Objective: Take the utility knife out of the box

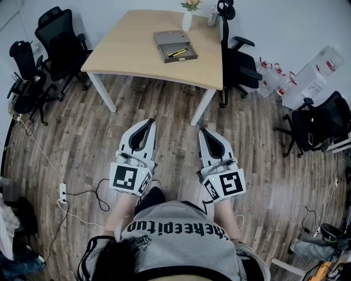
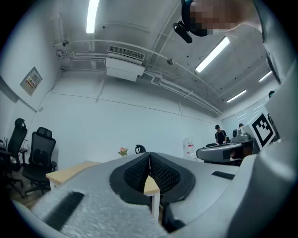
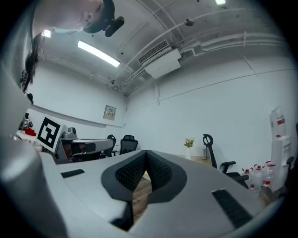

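A grey box lies on the wooden table far ahead, its drawer pulled out toward me. Inside the drawer lies a yellow and black utility knife. My left gripper and right gripper hang side by side over the floor, well short of the table. Both are shut with nothing between the jaws. In the left gripper view the left gripper has its pads pressed together, the table low behind them. The right gripper looks the same in the right gripper view.
A white vase of flowers and a cup stand at the table's far edge. Black office chairs stand left of the table, another at its right. Water bottles sit at the right wall. A power strip and cables lie on the floor at left.
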`<state>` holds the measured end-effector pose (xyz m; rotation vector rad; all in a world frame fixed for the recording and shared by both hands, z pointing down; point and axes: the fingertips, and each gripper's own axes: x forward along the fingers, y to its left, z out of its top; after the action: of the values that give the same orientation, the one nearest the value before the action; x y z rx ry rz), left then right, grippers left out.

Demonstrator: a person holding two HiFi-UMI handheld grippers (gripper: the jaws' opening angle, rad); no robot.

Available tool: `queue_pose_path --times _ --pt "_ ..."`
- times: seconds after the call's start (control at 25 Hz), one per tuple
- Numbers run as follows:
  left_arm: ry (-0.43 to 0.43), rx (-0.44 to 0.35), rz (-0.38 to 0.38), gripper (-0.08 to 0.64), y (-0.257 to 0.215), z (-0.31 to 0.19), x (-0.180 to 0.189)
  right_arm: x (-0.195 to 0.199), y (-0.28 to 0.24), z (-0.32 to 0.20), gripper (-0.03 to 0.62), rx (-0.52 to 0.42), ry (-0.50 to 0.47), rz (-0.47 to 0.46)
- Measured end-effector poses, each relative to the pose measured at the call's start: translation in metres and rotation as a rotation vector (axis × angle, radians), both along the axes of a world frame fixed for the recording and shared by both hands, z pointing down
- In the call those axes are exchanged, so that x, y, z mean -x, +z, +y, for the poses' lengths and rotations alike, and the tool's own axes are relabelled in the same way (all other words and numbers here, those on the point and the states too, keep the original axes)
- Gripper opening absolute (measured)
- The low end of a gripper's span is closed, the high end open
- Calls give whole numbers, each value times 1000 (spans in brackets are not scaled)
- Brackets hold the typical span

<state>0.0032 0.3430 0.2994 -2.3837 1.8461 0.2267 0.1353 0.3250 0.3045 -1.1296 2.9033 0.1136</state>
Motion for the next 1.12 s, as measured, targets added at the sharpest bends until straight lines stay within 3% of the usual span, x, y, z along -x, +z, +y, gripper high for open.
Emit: queue_pose_path --times 0.52,1.12 --pt "8 -19 4 18 -6 -16 9 7 -3 -14 6 -10 13 -2" --pt "62 -40 -23 18 -6 -54 67 60 1 -46 6 -22 97 -50"
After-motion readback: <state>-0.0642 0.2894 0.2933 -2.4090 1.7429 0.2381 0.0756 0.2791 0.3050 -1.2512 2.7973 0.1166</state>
